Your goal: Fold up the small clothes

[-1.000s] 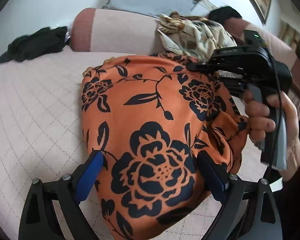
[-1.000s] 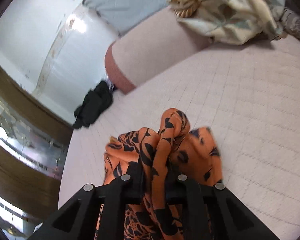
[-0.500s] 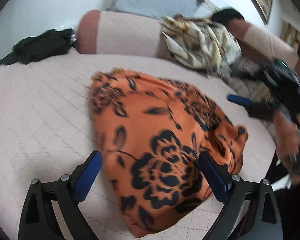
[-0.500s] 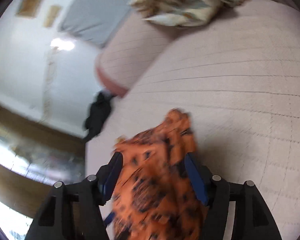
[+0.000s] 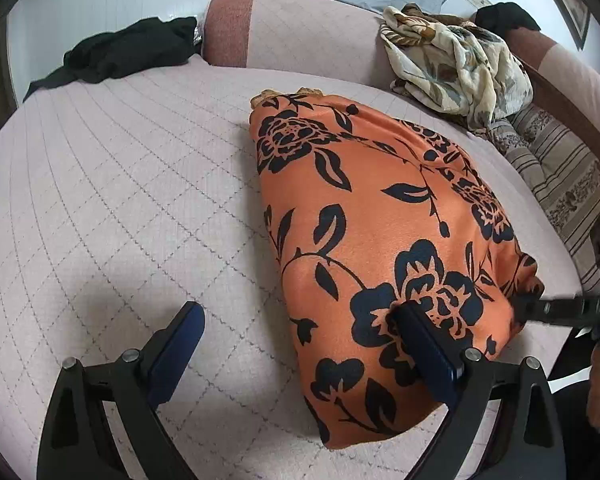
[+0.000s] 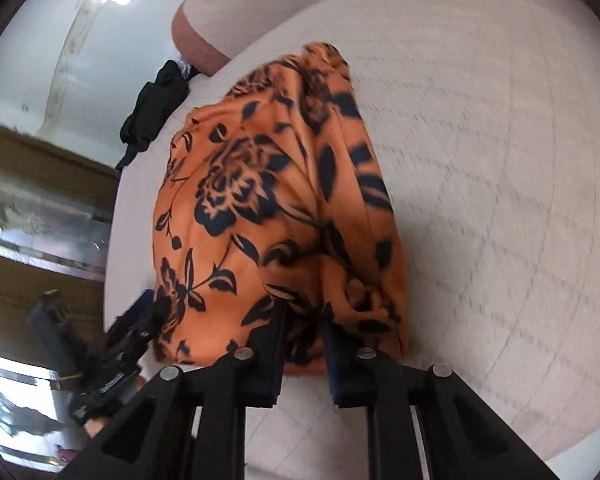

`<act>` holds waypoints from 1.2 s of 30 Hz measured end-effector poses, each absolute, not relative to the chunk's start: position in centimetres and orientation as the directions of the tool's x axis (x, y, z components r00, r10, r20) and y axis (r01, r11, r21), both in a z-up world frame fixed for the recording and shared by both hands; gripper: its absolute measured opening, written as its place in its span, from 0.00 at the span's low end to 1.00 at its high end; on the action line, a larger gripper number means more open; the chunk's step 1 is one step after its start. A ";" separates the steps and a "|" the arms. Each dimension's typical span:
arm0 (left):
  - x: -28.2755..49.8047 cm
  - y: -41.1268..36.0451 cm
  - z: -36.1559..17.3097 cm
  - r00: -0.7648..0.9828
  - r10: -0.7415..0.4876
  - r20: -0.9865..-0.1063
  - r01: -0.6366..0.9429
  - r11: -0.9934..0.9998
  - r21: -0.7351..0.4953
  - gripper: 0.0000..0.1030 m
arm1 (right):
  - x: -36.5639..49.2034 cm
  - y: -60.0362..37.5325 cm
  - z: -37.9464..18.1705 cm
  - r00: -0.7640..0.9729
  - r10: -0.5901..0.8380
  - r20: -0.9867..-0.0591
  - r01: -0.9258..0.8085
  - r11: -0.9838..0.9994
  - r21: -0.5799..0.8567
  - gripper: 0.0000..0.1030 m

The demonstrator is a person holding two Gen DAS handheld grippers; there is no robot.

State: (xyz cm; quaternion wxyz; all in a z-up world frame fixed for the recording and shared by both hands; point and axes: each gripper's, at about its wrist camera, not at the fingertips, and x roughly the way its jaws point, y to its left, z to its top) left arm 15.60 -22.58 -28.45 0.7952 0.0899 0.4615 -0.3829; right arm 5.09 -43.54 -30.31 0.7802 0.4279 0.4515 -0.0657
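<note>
Left wrist view: orange flowered cloth (image 5: 380, 216) lies folded on quilted bed (image 5: 120, 200), left gripper (image 5: 300, 324) fingers spread wide w/ one pad over cloth's near edge, right gripper (image 6: 305, 332) fingers nearly together, pinching cloth's bunched corner.

Readable text: none. I find no lettering, labels, brands, numbers or signs legible in either wrist view.
</note>
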 end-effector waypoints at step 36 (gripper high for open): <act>13.1 -22.0 -24.8 0.465 -0.533 -0.706 0.678 0.728 -0.103 0.94 | 5.5 -42.9 -23.9 0.577 0.200 -0.792 0.452 0.730 0.513 0.22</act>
